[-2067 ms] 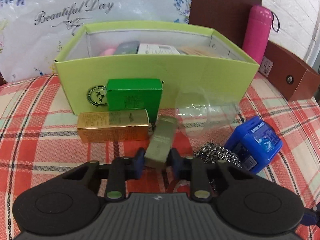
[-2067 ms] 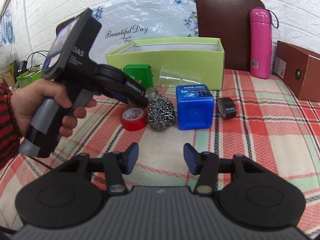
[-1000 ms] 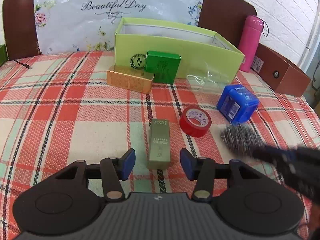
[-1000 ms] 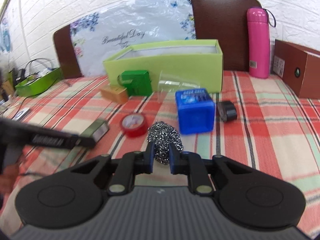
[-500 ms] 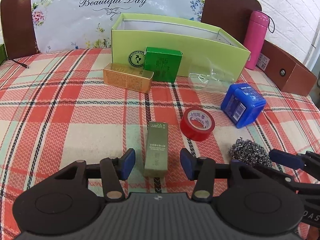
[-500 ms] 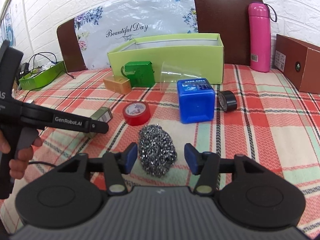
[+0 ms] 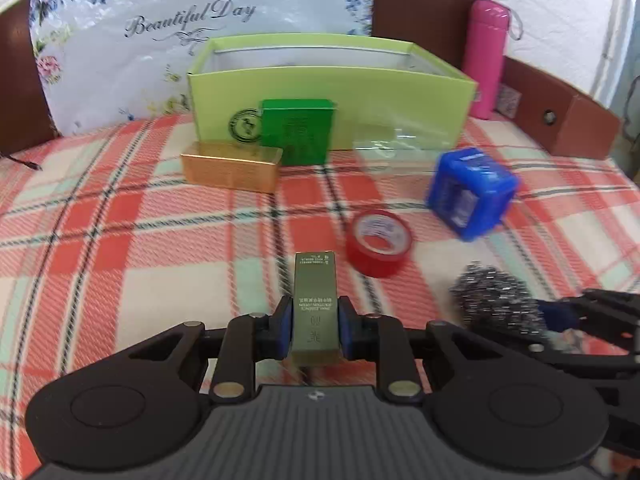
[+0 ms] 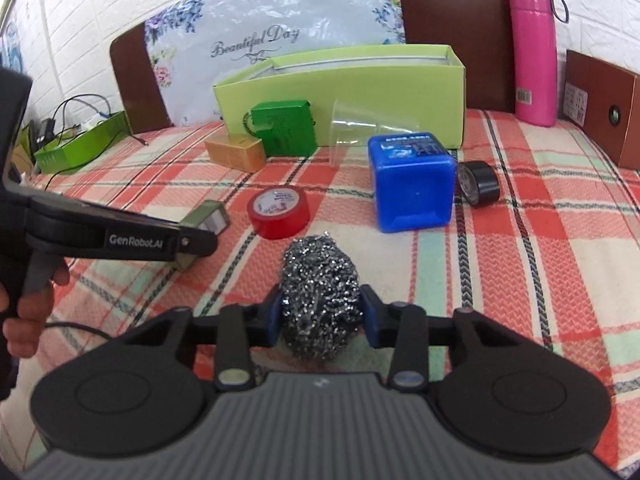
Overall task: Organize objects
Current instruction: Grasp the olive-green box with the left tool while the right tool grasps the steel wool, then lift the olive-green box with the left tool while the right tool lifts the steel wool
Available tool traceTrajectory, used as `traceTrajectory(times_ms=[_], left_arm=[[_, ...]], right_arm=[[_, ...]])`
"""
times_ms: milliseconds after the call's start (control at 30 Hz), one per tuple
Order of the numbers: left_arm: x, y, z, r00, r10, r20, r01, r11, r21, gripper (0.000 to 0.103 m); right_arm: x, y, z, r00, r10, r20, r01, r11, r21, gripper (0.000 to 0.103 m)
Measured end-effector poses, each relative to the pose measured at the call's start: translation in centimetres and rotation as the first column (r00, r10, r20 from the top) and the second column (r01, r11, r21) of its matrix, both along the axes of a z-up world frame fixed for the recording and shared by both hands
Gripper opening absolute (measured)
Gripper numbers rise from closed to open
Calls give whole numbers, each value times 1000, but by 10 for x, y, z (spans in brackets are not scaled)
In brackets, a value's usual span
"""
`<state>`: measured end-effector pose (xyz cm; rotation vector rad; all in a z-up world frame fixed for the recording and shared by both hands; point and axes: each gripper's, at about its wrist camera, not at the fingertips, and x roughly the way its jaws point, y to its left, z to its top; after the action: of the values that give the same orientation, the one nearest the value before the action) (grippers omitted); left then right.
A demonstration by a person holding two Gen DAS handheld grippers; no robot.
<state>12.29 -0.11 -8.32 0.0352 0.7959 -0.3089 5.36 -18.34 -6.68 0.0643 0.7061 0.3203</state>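
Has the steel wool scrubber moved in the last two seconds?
Yes. The steel wool scrubber sat between the red tape roll and the blue box; now it lies nearer the camera, apart from both.

each camera sits low behind its own fingers, tilted down across the plaid worktop (image 7: 120, 280) toward the back wall, close to the nearest things. both views share the lime box (image 7: 332, 108) (image 8: 360, 88), red tape (image 7: 378, 242) (image 8: 278, 210), blue cube (image 7: 470, 194) (image 8: 412, 184) and pink bottle (image 7: 486, 56) (image 8: 534, 52); the right view looks from further right and catches the left gripper (image 8: 200, 236).
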Motion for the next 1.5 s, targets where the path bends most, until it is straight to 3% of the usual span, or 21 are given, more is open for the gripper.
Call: traceTrajectory(times_ms=[233, 667, 1500], left_arm=[[-21, -11, 11, 999, -40, 13, 41, 998, -55, 23], [-29, -12, 20, 999, -38, 21, 39, 998, -53, 23], [-31, -12, 22, 999, -30, 19, 31, 998, -56, 23]], right_arm=[[-16, -11, 9, 999, -31, 12, 31, 999, 25, 36], [-26, -17, 26, 997, -49, 66, 46, 998, 46, 36], [-29, -18, 28, 995, -68, 73, 64, 996, 55, 36]])
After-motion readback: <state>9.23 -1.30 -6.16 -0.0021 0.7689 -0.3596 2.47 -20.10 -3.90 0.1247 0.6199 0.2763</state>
